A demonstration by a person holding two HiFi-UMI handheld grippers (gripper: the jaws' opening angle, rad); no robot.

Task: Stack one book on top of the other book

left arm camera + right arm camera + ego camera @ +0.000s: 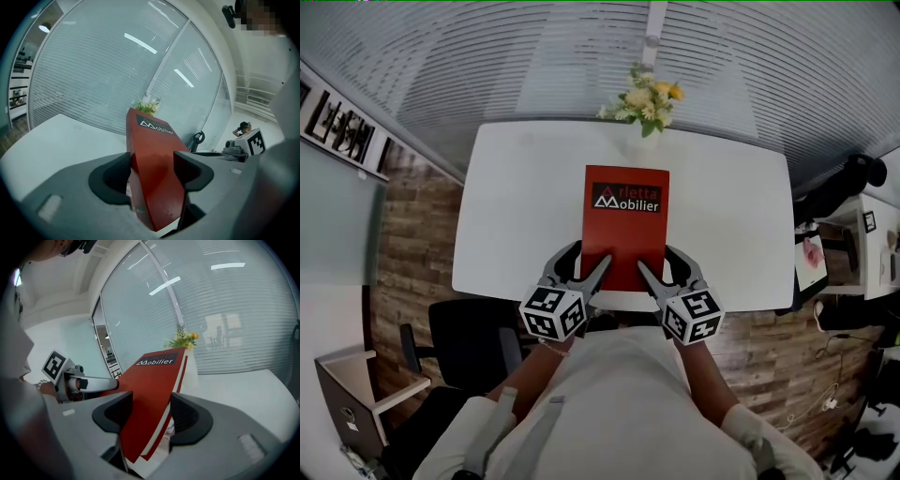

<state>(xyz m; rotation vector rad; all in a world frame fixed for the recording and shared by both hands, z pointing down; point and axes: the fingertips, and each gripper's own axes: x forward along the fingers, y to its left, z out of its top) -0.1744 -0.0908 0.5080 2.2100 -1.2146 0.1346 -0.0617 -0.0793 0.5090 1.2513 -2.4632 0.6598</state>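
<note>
A red book (625, 234) printed "Mobilier" lies lengthwise in the middle of the white table (516, 206), its near end at the table's front edge. My left gripper (591, 255) is shut on its near left corner, and the cover (152, 154) fills the space between the jaws. My right gripper (656, 261) is shut on the near right corner. In the right gripper view a white and red edge shows under the cover (154, 380); I cannot tell whether it is a second book.
A vase of yellow and white flowers (644, 101) stands at the table's far edge, just beyond the book. A black office chair (473, 342) sits at the near left. Another desk (811, 258) with clutter stands to the right. Glass walls with blinds lie behind.
</note>
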